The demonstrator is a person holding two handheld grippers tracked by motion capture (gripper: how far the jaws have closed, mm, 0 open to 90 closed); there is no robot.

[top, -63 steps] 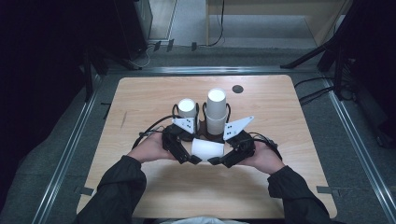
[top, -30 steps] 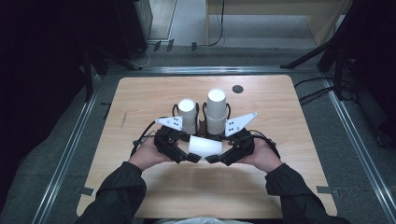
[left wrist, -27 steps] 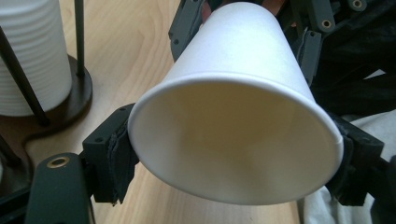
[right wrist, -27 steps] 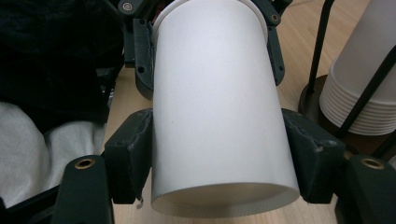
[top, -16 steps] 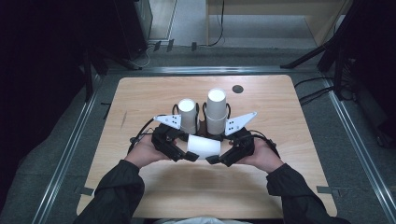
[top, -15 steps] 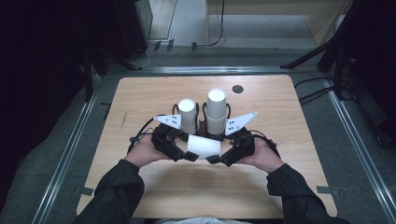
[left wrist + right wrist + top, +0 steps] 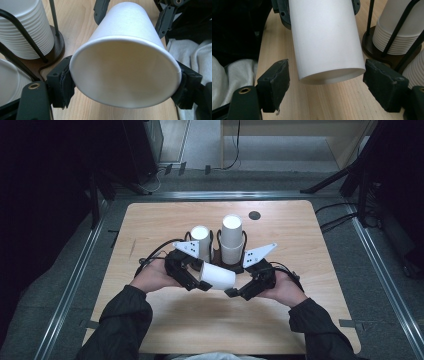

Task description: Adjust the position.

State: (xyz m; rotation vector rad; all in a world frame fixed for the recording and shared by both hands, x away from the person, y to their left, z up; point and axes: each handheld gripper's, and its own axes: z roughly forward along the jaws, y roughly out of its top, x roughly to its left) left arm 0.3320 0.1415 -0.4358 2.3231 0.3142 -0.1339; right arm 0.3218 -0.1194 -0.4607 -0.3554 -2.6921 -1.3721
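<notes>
We hold one paper cup level between our two grippers, low over the worktop.

Our left gripper (image 7: pixel 196 279) has its jaws pressed on the rim end of the paper cup (image 7: pixel 218 276), one pad on each side of the open mouth, as the left gripper view shows. Our right gripper (image 7: pixel 239 291) sits at the cup's closed base with its jaws wide; they have just been opening, and in the right gripper view the base lies between the pads with a gap on both sides. The cup lies on its side near the middle of the wooden worktop (image 7: pixel 310 240), just in front of a dark wire rack (image 7: pixel 216 254) that carries a shorter cup stack (image 7: pixel 200 241) and a taller cup stack (image 7: pixel 232 238).
</notes>
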